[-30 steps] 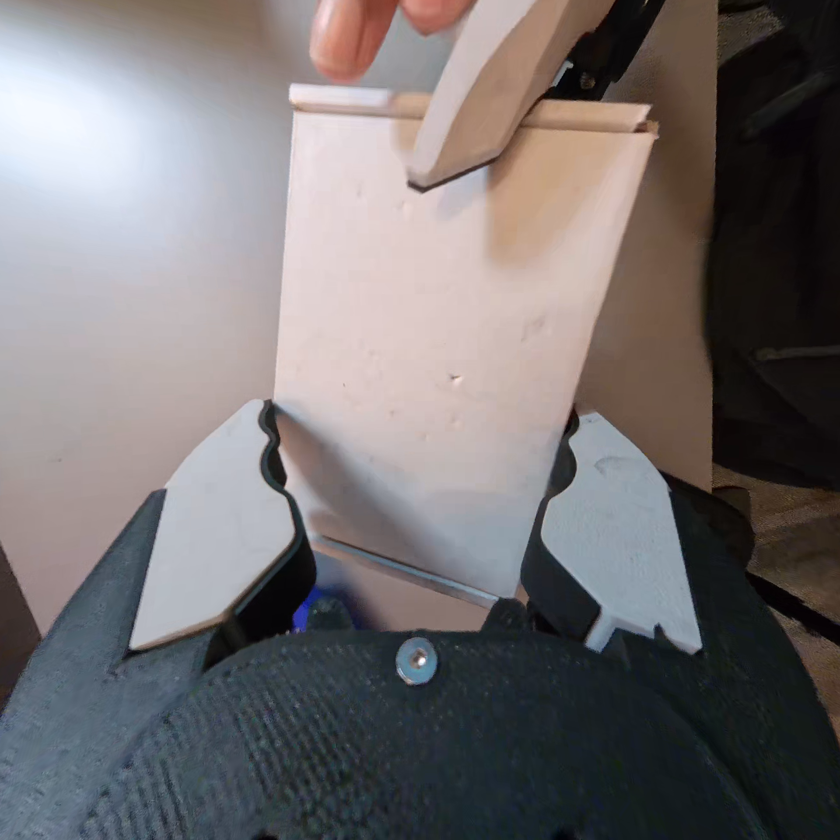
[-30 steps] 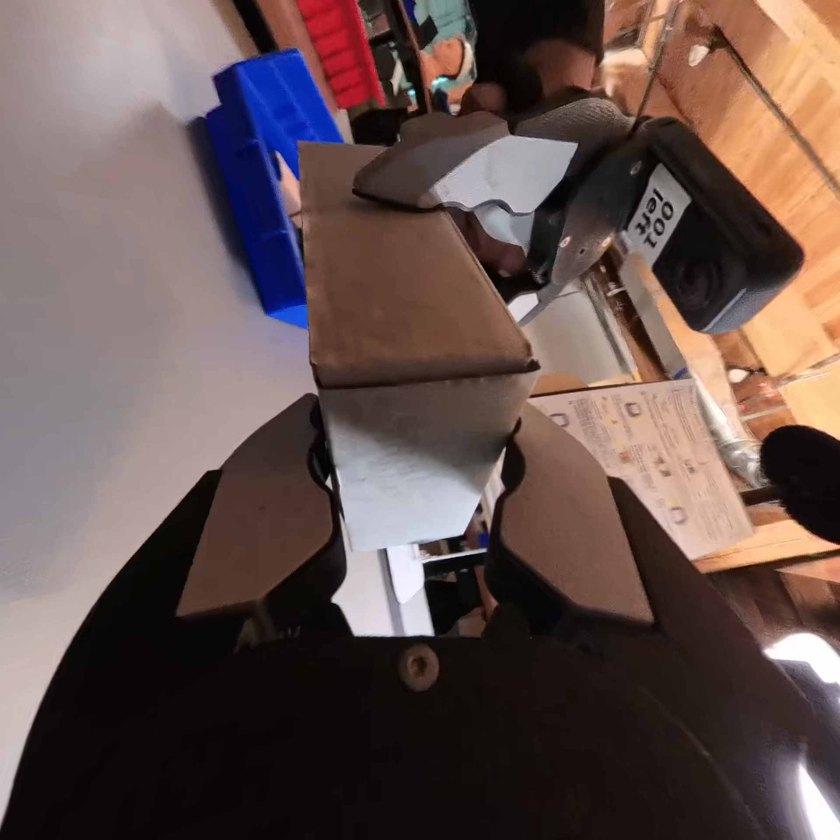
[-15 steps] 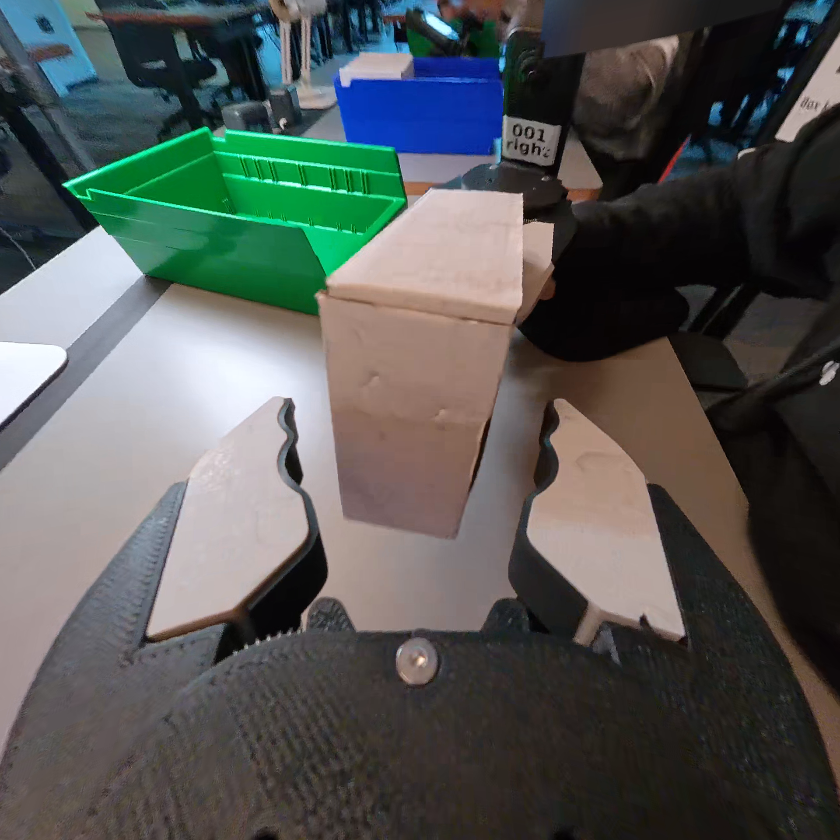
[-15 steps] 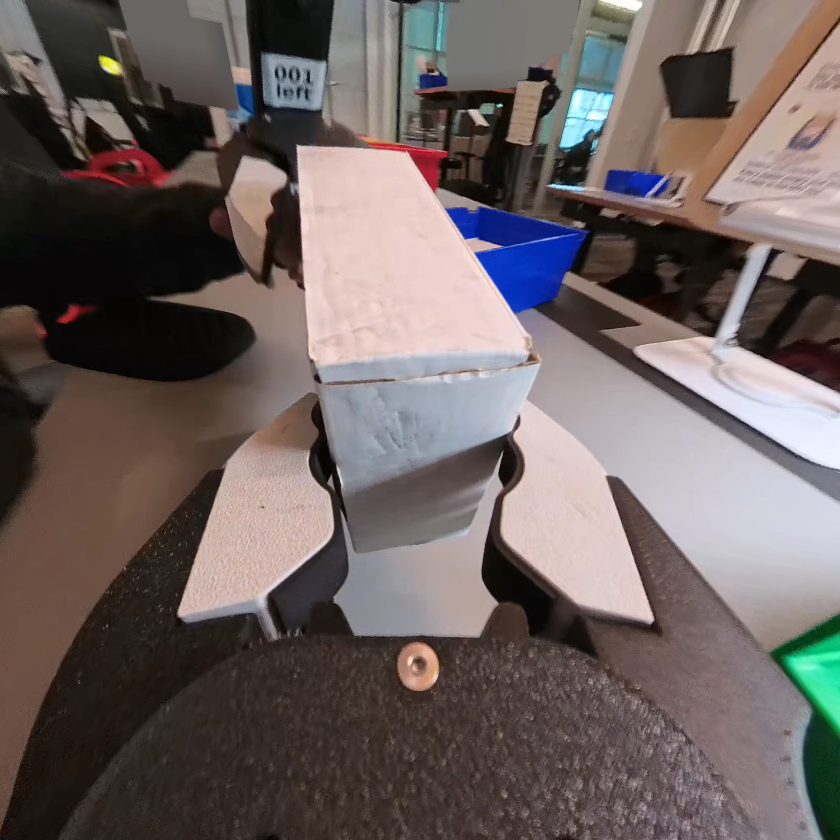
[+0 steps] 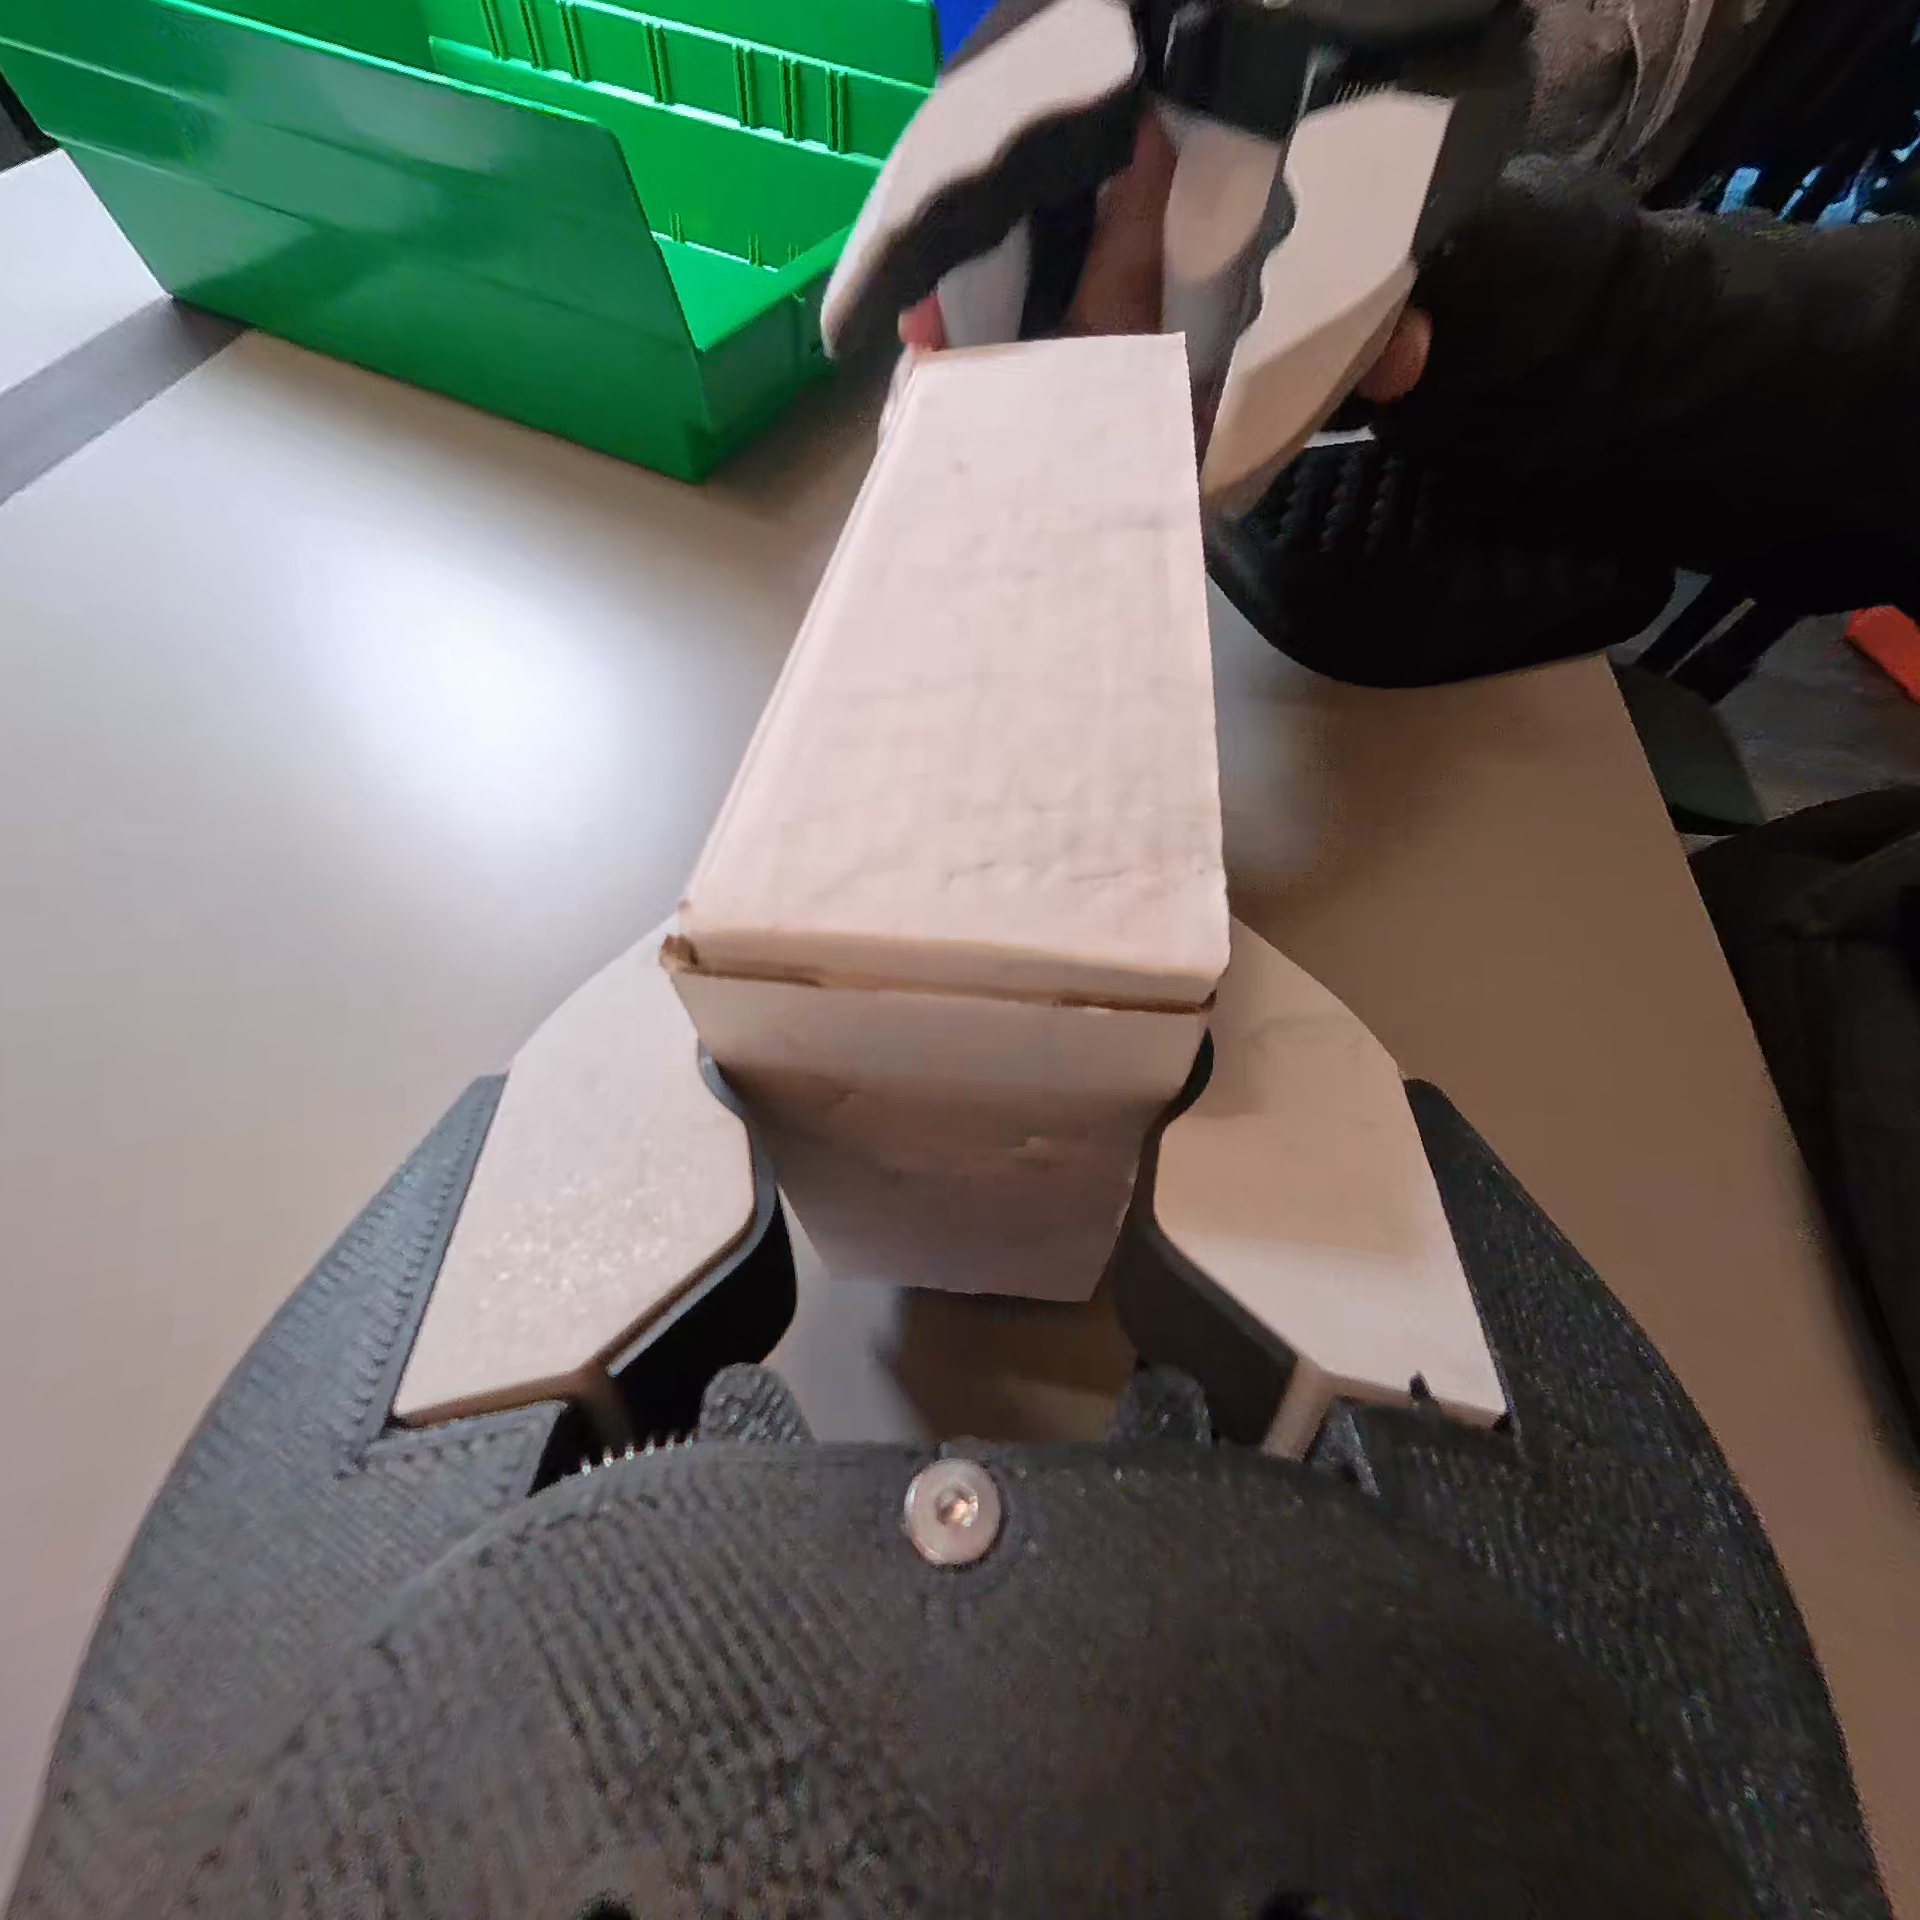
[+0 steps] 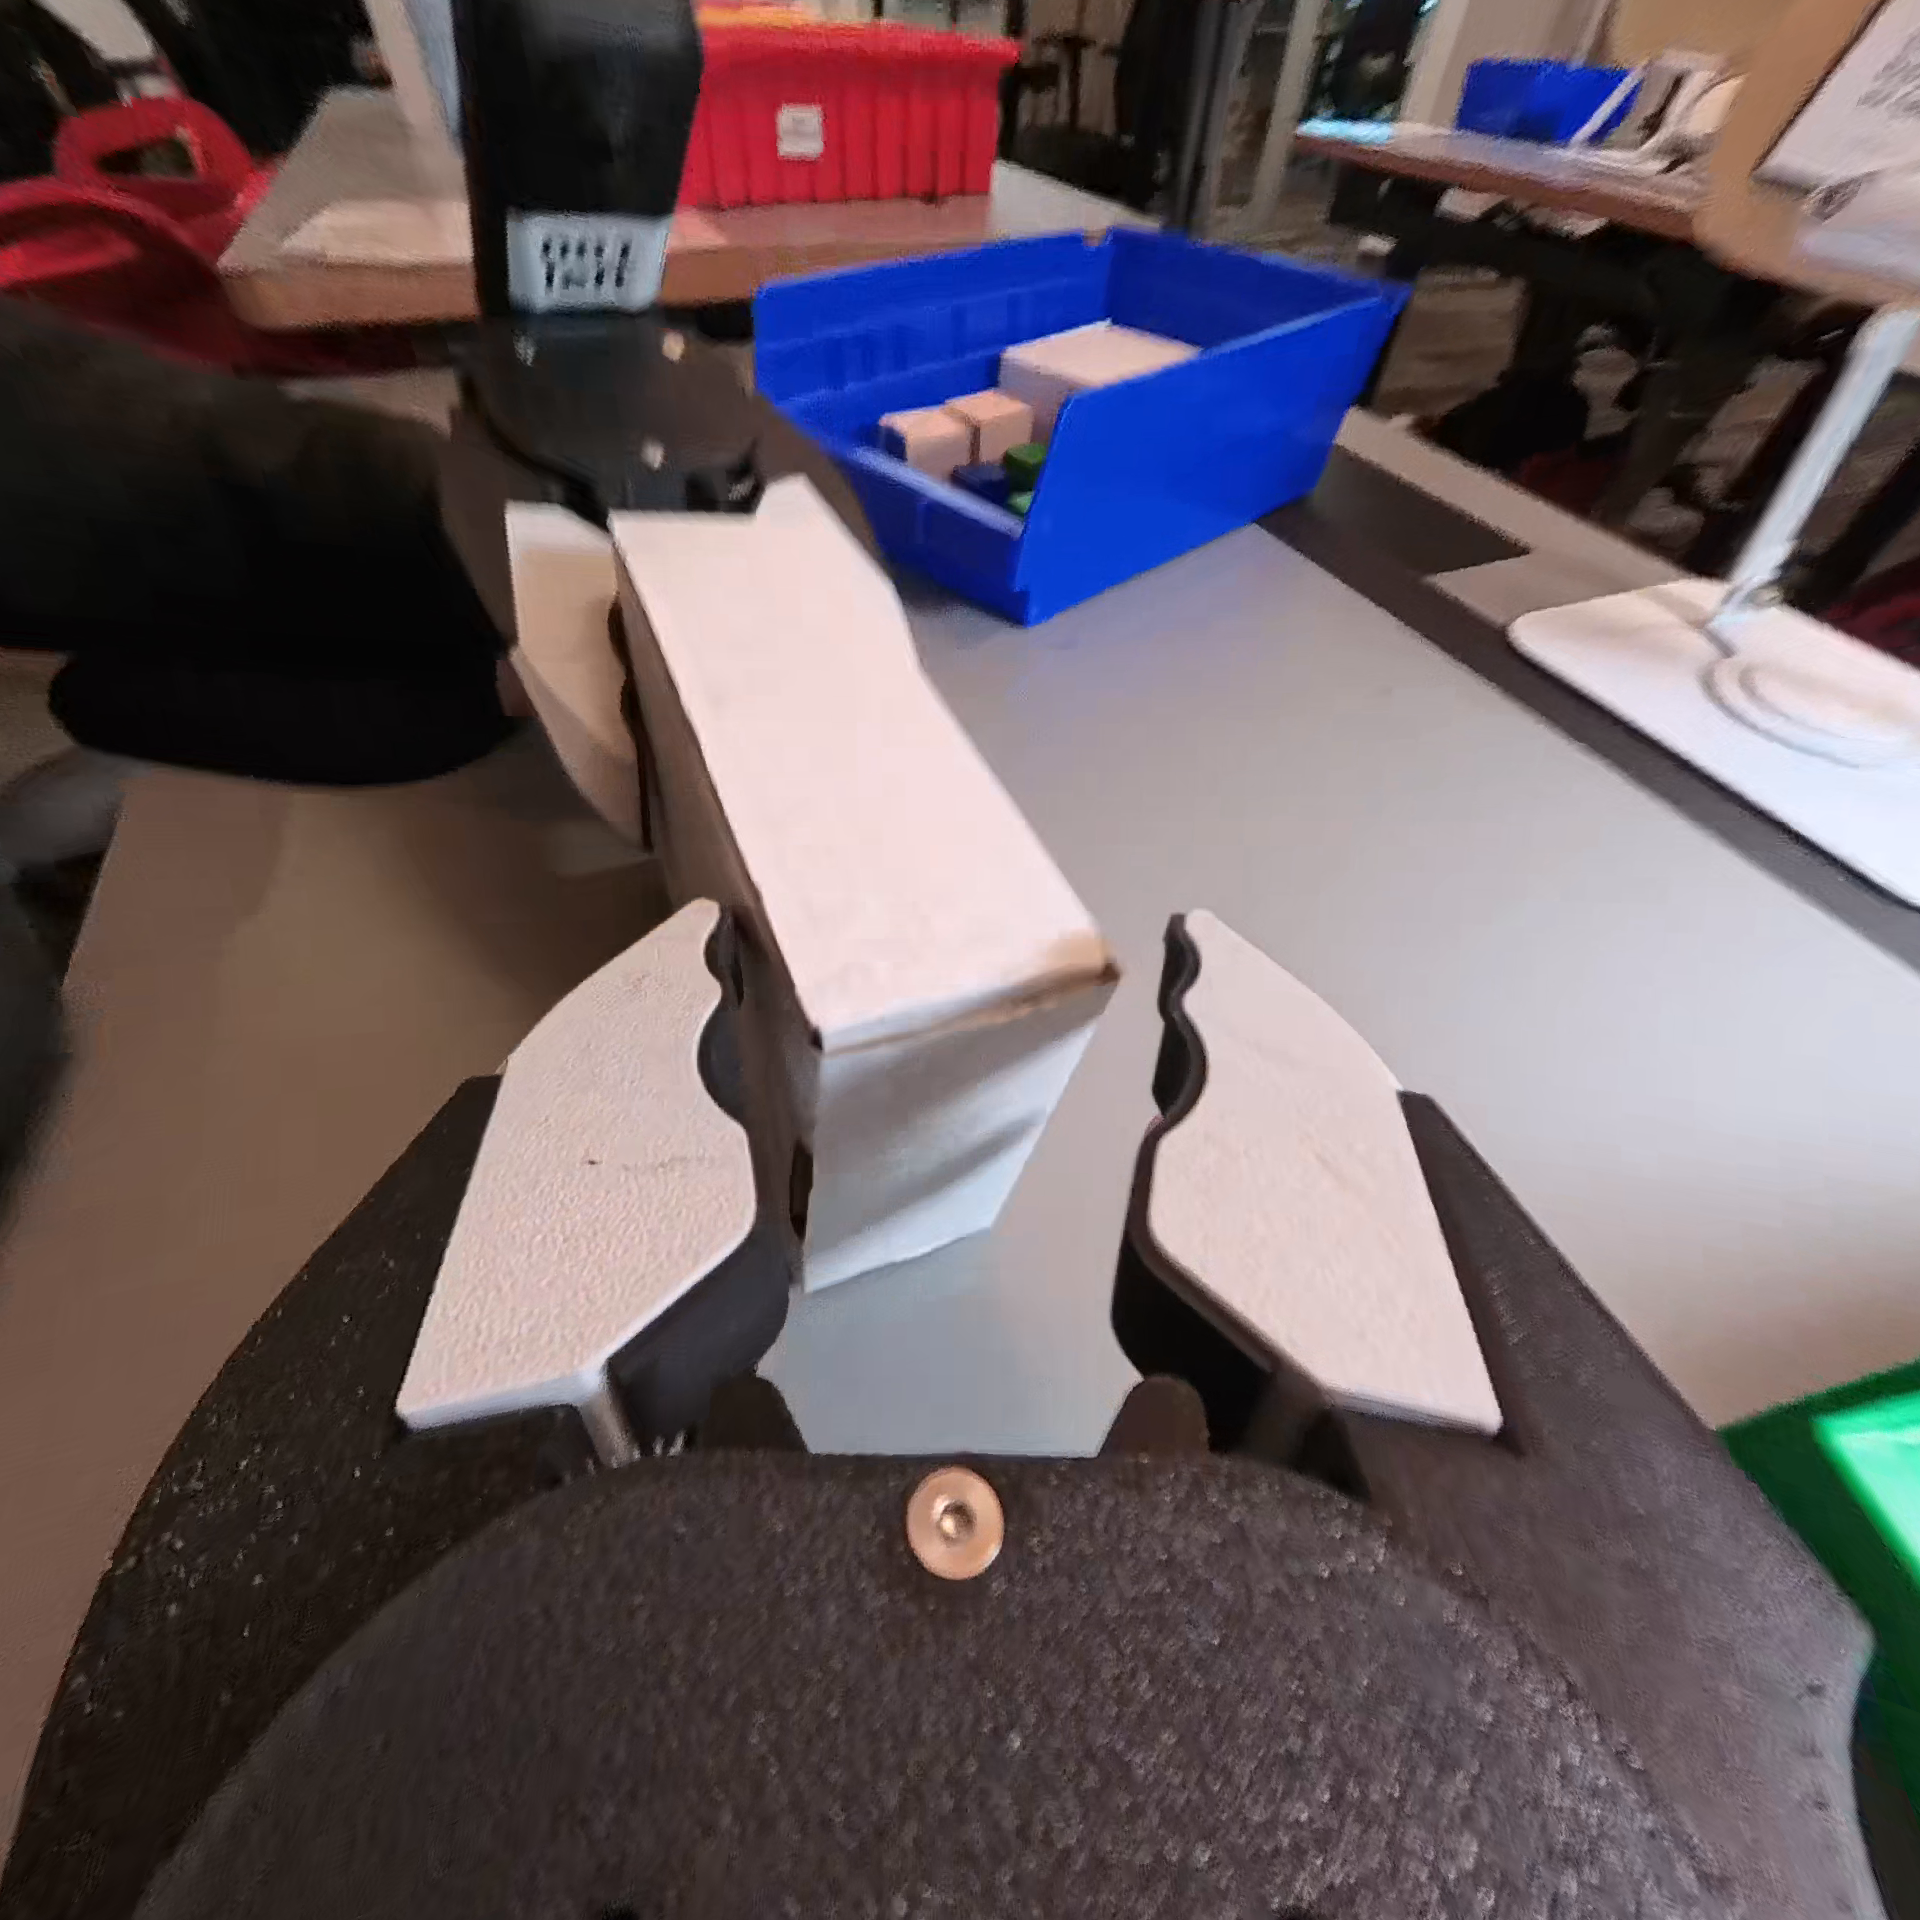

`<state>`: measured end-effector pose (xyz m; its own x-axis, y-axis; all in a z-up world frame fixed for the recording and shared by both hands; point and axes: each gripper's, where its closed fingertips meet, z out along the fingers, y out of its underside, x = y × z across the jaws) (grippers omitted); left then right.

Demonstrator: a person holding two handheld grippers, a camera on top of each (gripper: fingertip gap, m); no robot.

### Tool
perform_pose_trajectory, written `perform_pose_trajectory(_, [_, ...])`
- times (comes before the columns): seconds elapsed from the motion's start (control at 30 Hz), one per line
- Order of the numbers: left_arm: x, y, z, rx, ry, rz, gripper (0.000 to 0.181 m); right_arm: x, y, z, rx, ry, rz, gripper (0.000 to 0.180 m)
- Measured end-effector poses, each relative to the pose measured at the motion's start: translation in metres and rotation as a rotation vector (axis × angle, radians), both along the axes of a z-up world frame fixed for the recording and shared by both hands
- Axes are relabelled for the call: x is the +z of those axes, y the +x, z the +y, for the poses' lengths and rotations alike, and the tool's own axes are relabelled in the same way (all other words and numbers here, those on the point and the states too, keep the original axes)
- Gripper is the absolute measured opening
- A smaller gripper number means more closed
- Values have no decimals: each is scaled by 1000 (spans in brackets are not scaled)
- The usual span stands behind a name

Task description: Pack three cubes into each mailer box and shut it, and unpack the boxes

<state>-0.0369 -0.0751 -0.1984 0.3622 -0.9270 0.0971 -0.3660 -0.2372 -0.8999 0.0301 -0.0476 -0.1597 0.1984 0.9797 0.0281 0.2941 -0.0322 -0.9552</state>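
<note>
A closed white mailer box is held lengthwise above the grey table. My left gripper is shut on its near end. My right gripper is at the box's far end with its jaws spread apart. In the right wrist view the right gripper is open around the box. The box touches the left finger, with a gap at the right finger. The left gripper grips the far end. Small cubes lie in a blue bin.
A green bin stands at the back left of the table, and its corner shows in the right wrist view. The blue bin also holds another white box. A white lamp base stands at the right. A black sleeve is behind the box.
My left gripper has closed on the box's end. My right gripper, shut on the other end half a second ago, has opened. The box lies flatter now.
</note>
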Motion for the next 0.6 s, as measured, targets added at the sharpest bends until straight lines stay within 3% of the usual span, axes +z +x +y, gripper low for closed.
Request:
perform_pose_trajectory(0.1, [-1, -1, 3, 12, 4, 7, 77, 22, 0, 4, -81, 131, -41, 74])
perform_pose_trajectory(0.6, [1, -12, 11, 85, -29, 6, 76, 37, -37, -1, -135, 767, -467, 44])
